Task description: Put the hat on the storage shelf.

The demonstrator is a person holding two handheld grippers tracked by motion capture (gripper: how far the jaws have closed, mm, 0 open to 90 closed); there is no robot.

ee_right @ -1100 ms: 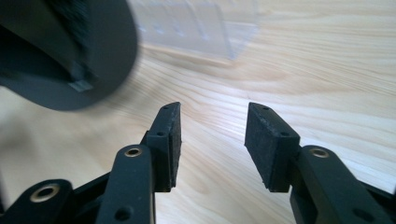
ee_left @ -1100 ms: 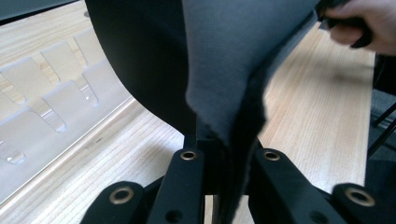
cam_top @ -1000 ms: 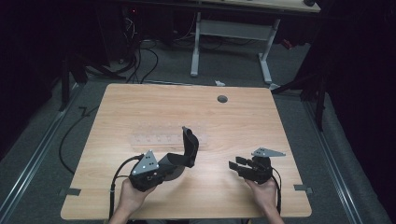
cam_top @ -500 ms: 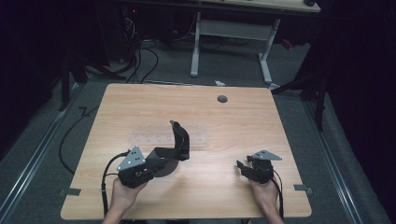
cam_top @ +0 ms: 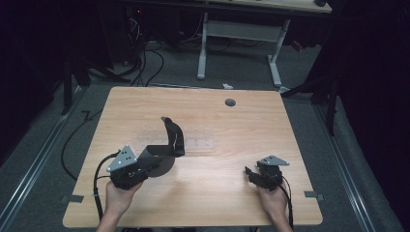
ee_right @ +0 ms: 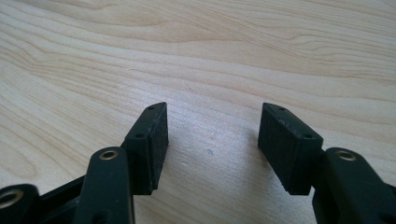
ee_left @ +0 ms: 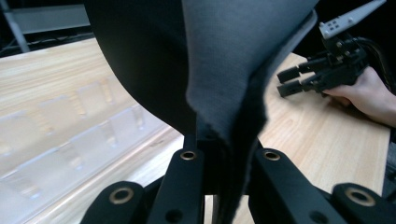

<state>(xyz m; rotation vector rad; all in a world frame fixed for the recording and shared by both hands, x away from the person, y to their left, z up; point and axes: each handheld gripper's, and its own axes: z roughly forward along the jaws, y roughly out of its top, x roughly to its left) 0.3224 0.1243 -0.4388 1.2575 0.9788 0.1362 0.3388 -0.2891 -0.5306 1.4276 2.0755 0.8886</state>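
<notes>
The left gripper (cam_top: pixel 140 170) was clenched on a black fabric piece (cam_top: pixel 169 142), its fingers (ee_left: pixel 187 172) pinching the cloth edge above the bench (cam_top: pixel 217 130) near a clear plastic tray (cam_top: pixel 193 142). The right gripper (cam_top: pixel 256 176) stood released, well apart from the cloth; its fingers (ee_right: pixel 152 144) had just been opening, with nothing between them.
</notes>
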